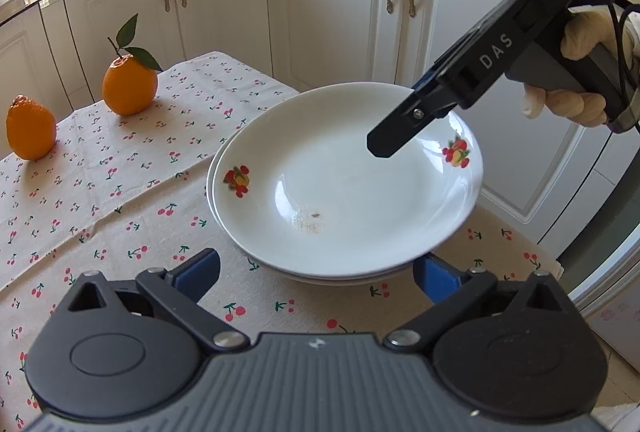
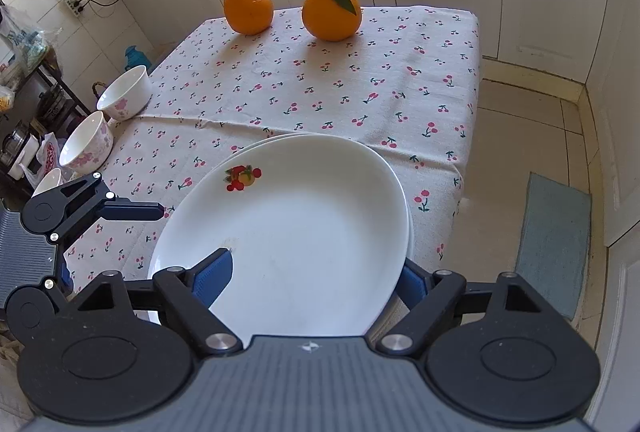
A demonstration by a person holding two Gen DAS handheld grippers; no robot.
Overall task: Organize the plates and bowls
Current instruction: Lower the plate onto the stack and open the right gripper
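The right hand-held gripper (image 2: 316, 272) pinches the top plate (image 2: 304, 224) by its near rim, tilted over the lower plate (image 1: 248, 252), while the left hand-held gripper (image 1: 316, 272), wide apart, waits just beside it.

White plates (image 2: 304, 216) with red fruit motifs

Cherry-print cream cloth (image 2: 320, 88), two oranges (image 2: 248, 8), pink-flowered white bowls (image 2: 88, 144), blue-padded black right gripper (image 2: 316, 276).

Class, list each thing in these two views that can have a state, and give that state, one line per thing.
Top plate: tilted, one edge lifted, rim between the right gripper's jaws.
Lower plate: flat on the tablecloth.
Right gripper: shut on the top plate.
Left gripper: open, holding nothing.
Two bowls: upright, separate, empty as far as shows.
Leafed orange: upright.
Cupboard doors: shut.
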